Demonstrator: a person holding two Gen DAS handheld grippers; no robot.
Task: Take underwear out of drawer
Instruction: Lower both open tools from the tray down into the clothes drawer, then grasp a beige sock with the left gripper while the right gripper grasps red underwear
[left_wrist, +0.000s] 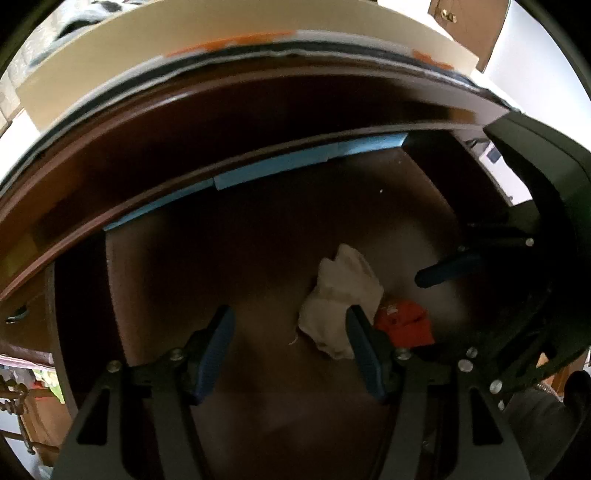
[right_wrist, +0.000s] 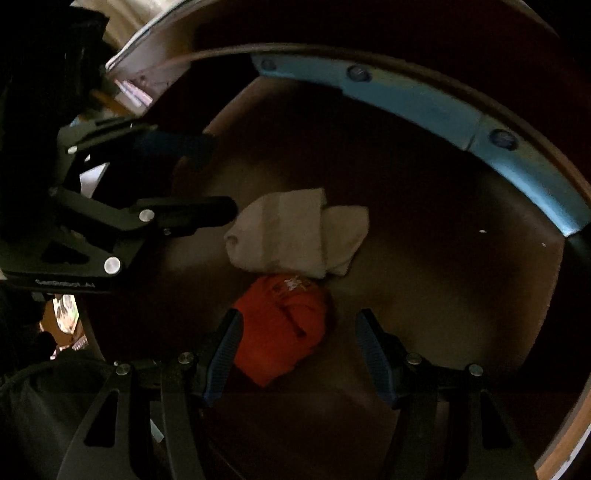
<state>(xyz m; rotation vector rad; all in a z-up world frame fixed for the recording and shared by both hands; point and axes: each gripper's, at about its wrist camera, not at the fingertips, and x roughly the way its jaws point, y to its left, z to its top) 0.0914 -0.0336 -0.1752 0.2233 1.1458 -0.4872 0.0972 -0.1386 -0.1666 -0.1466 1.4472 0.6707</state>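
Note:
Inside the open dark wooden drawer (left_wrist: 258, 236) lie a folded white piece of underwear (left_wrist: 340, 295) and an orange piece (left_wrist: 404, 321), touching each other. My left gripper (left_wrist: 290, 332) points down into the drawer and is open, with bare drawer floor between its fingers and the white piece just off its right finger. In the right wrist view my right gripper (right_wrist: 299, 326) stands open above the orange underwear (right_wrist: 284, 325), which lies between its fingers close to the left one. The white underwear (right_wrist: 295, 232) lies beyond it. The left gripper (right_wrist: 207, 177) shows at the left.
A blue tape strip (left_wrist: 280, 162) (right_wrist: 436, 103) runs along the drawer's far wall. Above it is the dresser top with a cream board (left_wrist: 221, 48). One right-gripper finger (left_wrist: 447, 273) reaches in at the right. Brass handles (left_wrist: 14, 398) show at the lower left.

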